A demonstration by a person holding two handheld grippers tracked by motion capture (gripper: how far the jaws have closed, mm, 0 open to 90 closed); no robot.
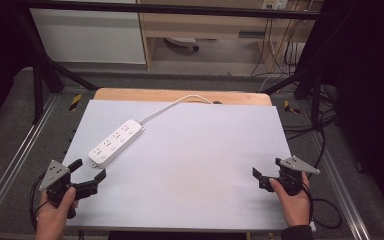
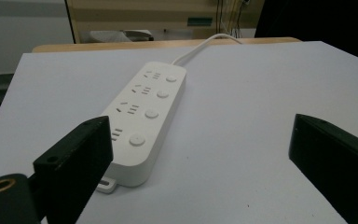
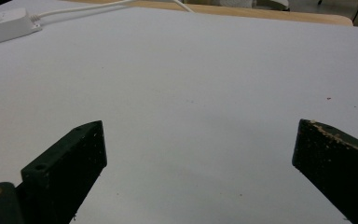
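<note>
A: Two grippers were in your hands, and neither held anything. Your left gripper (image 1: 86, 172) sat near seven o'clock on the table (image 1: 190, 165) with its jaws spread wide and nothing between them; your right gripper (image 1: 263, 179) waited near four o'clock, also released, with bare tabletop ahead of it.

B: And the power strip?

A: The power strip (image 1: 116, 142) lay flat at about ten o'clock from the table's middle, angled so its near end pointed toward your left gripper, close to it but not touching. Its white cable (image 1: 172, 106) ran off toward twelve o'clock, over the far wooden edge. In the left gripper view the strip (image 2: 144, 116) was just beyond the jaws, slightly left of centre.

B: So how far along were you?

A: Barely started, by my reading. You hadn't touched the strip, and none of its sockets held a plug. The approach and whatever handling you meant for it were all left to do.
</note>
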